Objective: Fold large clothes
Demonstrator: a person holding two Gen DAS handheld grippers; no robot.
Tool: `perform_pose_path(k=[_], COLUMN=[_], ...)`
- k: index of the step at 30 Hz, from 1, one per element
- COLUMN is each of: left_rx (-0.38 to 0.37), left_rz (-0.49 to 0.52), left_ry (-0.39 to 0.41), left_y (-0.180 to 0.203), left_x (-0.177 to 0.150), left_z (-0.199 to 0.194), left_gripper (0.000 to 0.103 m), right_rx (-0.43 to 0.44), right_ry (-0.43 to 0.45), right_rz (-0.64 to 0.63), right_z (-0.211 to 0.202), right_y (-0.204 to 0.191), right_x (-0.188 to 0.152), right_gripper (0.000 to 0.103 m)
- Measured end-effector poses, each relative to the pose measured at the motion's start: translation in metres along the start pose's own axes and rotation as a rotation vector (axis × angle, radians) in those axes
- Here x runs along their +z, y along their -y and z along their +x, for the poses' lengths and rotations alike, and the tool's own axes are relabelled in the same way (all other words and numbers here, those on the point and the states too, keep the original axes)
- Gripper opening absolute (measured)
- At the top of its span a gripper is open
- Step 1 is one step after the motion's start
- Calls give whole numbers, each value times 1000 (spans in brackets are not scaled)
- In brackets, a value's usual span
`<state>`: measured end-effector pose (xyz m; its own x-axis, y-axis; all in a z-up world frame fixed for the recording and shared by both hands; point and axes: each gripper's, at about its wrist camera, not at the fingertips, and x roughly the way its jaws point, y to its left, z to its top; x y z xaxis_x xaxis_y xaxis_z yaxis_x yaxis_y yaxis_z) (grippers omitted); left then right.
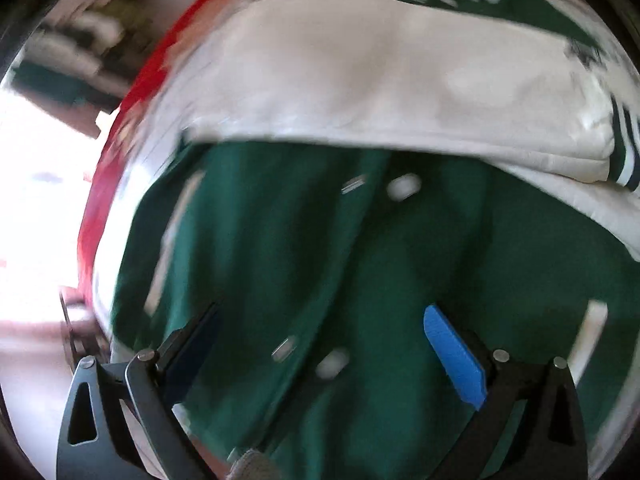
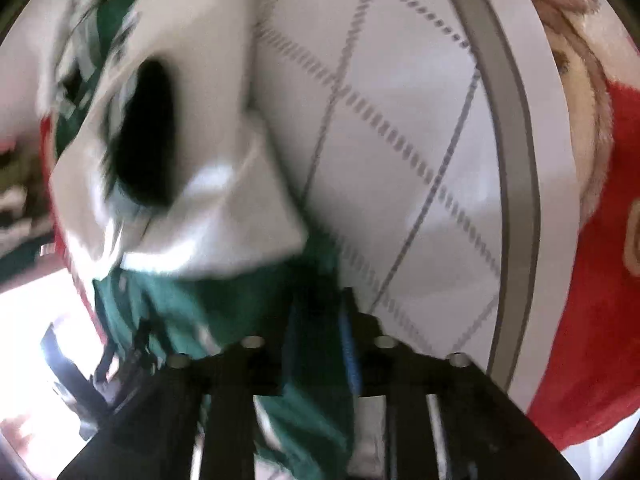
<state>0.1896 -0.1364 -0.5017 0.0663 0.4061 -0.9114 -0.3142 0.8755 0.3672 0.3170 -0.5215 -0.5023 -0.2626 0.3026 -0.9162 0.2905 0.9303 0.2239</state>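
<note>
The left gripper (image 1: 320,344) has its fingers spread wide, one dark on the left and one with a blue pad (image 1: 454,356) on the right, and nothing sits between them. Below them lies the green body of the jacket (image 1: 320,240), with white snaps (image 1: 404,187) along its front (both views are smeared, so small details are uncertain). Farther out, a cream sleeve (image 1: 380,92) lies folded across the green cloth, ending at the right in a green-and-white striped cuff (image 1: 624,156). A red blanket (image 1: 132,96) shows along the left edge.

The right gripper (image 2: 320,316) has its fingers drawn close together, clenched on a fold of the jacket's green cloth (image 2: 316,380) that runs down between them. Just beyond and to the left, a cream sleeve (image 2: 224,216) hangs bunched, its dark opening (image 2: 144,136) facing the camera. Behind it spreads a white quilt (image 2: 400,140) with grey stitched diamonds and a grey border band (image 2: 516,184), and past that the red blanket (image 2: 592,280).
</note>
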Motion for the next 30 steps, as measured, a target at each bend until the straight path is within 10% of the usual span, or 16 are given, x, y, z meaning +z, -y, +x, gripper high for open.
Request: perform_pose_path(k=[9,16,30], left_rx=[144,75,-62], left_rz=[-187,-155,-136], left_ry=[-170,-98,-68], left_y=[-135,-129,-122], left_x=[-101,-105,-106], left_z=[38,53,46], left_gripper=[103,103,103], right_rx=[46,-149,-182], right_ry=[-176,-199,-113], right_rz=[-262,-367,-284], right_z=[52,161,133], right_y=[-96,-150,-145], right_x=[-121,-168,-182], right_gripper=[31,24,27])
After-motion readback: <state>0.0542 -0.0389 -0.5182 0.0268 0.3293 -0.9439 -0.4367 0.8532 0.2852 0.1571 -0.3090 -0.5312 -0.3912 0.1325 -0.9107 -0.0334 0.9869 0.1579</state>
